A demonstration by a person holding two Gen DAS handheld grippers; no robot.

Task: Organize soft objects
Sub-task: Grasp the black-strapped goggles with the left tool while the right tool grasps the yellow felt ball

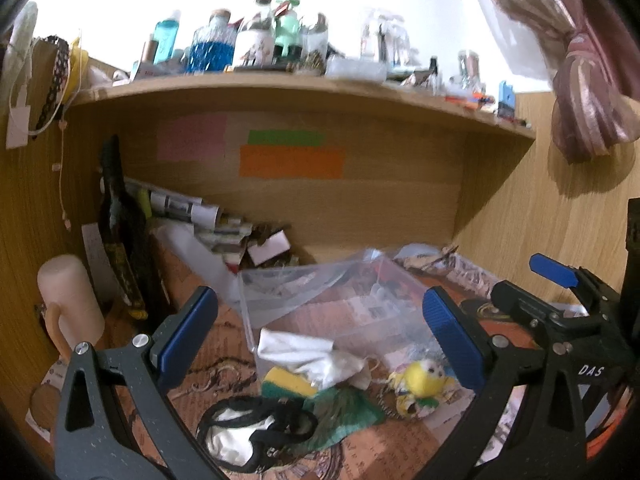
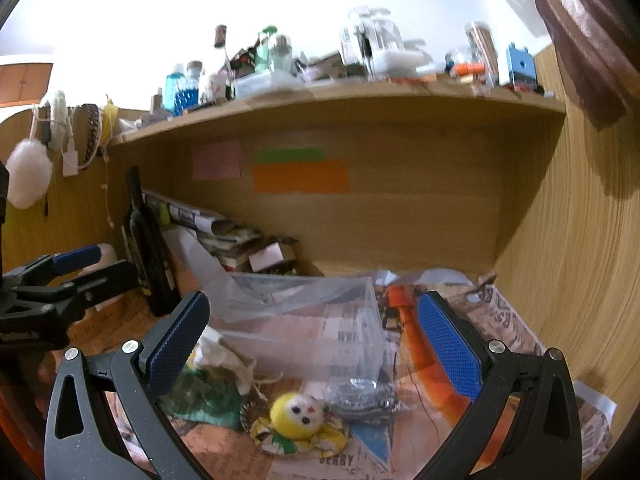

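Observation:
Soft things lie on the newspaper-covered desk in front of a clear plastic box (image 1: 320, 300); the box also shows in the right wrist view (image 2: 304, 320). They are a white cloth (image 1: 316, 356), a yellow-green sponge (image 1: 286, 386), a green cloth (image 1: 344, 412), a black-and-white pouch (image 1: 244, 432) and a yellow doll (image 1: 420, 380). My left gripper (image 1: 320, 344) is open above the white cloth, holding nothing. My right gripper (image 2: 316, 348) is open above the yellow doll (image 2: 298, 410), with the white cloth (image 2: 224, 356) and green cloth (image 2: 204, 396) at its left finger. A crinkled plastic wrapper (image 2: 364, 396) lies beside the doll.
A wooden shelf (image 1: 304, 92) full of bottles and jars hangs over the desk. A dark bottle (image 2: 146, 240) and rolled papers (image 1: 180, 208) stand at the back left. A pale cylinder (image 1: 68, 296) is at the far left. A wooden wall (image 2: 568, 240) closes the right side.

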